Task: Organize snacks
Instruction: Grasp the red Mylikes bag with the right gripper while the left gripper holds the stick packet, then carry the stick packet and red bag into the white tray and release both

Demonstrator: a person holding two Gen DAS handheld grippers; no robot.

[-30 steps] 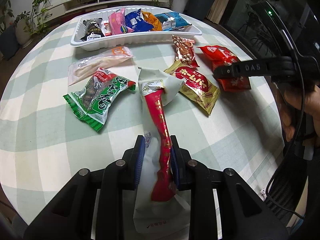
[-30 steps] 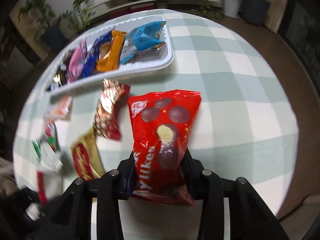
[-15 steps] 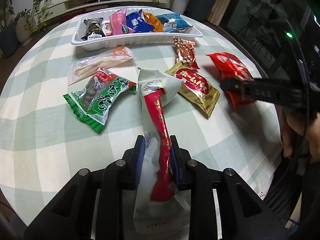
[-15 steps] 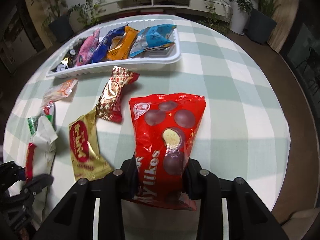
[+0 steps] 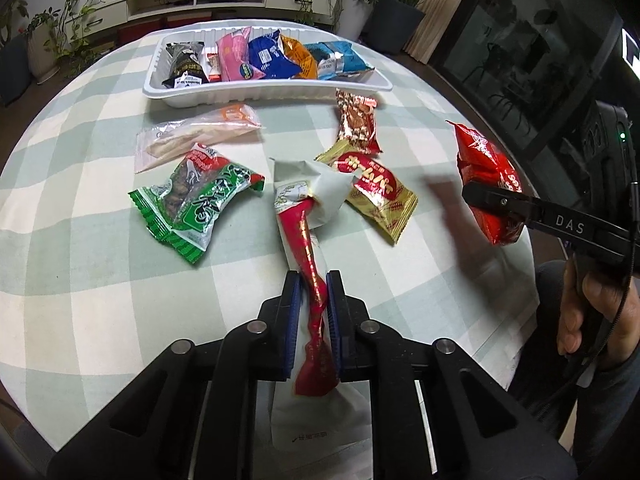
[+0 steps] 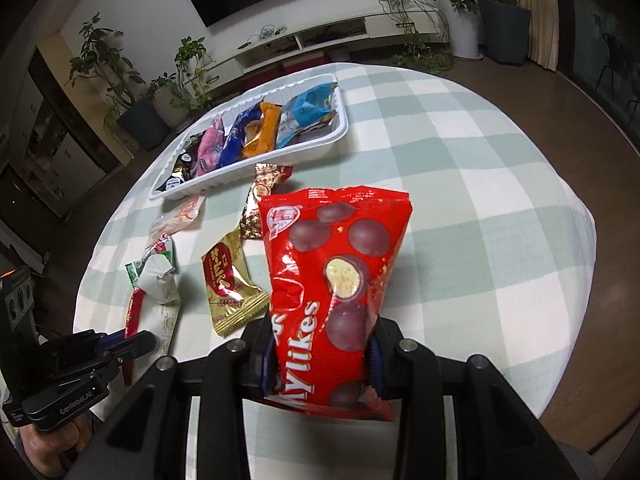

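My left gripper (image 5: 313, 280) clamps the red-and-white packet (image 5: 308, 236), its tail hidden beneath; my right gripper (image 6: 322, 354) grasps the red chocolate bag (image 6: 334, 280), bottom edge cut off.

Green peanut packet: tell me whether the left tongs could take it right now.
Probably not: the left tongs are already shut on the red-and-white packet. The green peanut packet lies uncovered nearby.

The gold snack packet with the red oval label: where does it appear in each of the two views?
Left wrist view: gold packet right of centre, on the tablecloth.
Right wrist view: gold packet left of centre, beside the held red bag.
Shared landmark: white tray.
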